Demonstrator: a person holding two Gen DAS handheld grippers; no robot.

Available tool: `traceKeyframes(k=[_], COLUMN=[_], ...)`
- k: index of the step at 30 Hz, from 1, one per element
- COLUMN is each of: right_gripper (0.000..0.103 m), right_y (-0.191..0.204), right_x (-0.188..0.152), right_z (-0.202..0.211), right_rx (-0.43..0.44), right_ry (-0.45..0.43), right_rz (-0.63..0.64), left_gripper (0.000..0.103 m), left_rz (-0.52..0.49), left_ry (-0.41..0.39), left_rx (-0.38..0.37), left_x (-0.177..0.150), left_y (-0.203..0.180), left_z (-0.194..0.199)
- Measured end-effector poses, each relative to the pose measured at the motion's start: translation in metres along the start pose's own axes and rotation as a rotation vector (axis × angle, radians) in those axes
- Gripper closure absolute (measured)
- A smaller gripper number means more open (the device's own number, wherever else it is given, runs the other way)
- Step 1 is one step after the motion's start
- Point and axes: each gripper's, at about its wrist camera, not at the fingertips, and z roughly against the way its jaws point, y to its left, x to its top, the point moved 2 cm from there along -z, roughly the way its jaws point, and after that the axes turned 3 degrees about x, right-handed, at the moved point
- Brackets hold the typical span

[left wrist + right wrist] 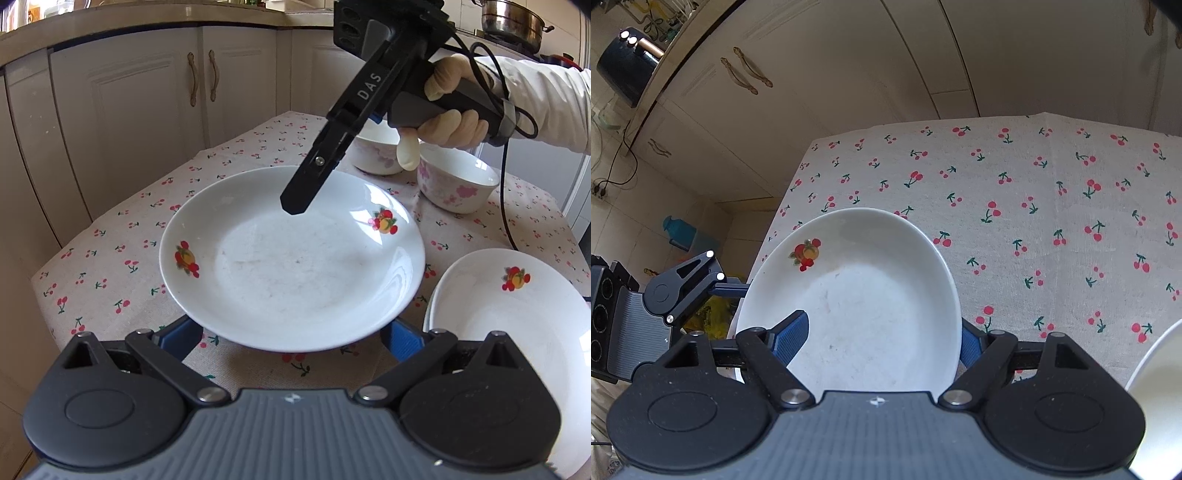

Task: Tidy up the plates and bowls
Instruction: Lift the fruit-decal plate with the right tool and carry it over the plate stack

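Observation:
A white plate (295, 266) with fruit decals hangs above the cherry-print tablecloth (110, 258). Its near rim lies over the two blue fingers (181, 339) of my left gripper (291, 332), which close on it from both sides; their tips are hidden beneath. The right wrist view shows the same plate (871, 295) with my left gripper (731, 290) at its left rim. My right gripper (293, 208) reaches down over the far side. It (879, 332) stands open astride the rim: one finger (792, 339) over the inside, the other (967, 345) outside and below the edge.
A stack of like plates (524, 325) sits at the right. Two pink-flowered bowls (458, 184) (373, 155) stand behind it, under a gloved hand (454, 125) and a trailing cable (504, 206). White cabinets (147, 92) close off the far side. A bowl's rim (1156, 369) shows at the lower right.

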Motion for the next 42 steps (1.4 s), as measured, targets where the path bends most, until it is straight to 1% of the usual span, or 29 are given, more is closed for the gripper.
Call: traceKeyframes(k=[7, 17, 23, 31, 36, 42], right_gripper=[0.017, 0.017, 0.017, 0.017, 0.017, 0.017], right_y=[0.009, 0.038, 0.057, 0.078, 0.082, 0.083], right_x=[-0.003, -0.023, -0.048, -0.091, -0.119, -0.148], right_z=[0.011, 0.041, 0.055, 0.067, 0.069, 0.067], right_rx=[0.0, 0.009, 0.013, 0.036, 0.051, 0.036], right_ry=[-0.017, -0.047, -0.047, -0.045, -0.028, -0.015], right_rz=[0.018, 0.057, 0.081, 0.093, 0.084, 0.073], left_gripper=[0.002, 0.002, 0.002, 0.002, 0.002, 0.002], left_rz=[0.003, 0.002, 0.003, 0.03, 0.048, 0.055], left_ry=[-0.011, -0.024, -0.021, -0.035, -0.026, -0.017], left_rx=[0.008, 0.039, 0.058, 0.076, 0.072, 0.06], left_x=[0.004, 0.01, 0.006, -0.01, -0.019, -0.029], left_y=[-0.007, -0.038, -0.068, -0.108, -0.129, -0.143], left_z=[0.013, 0.049, 0.074, 0.102, 0.108, 0.106])
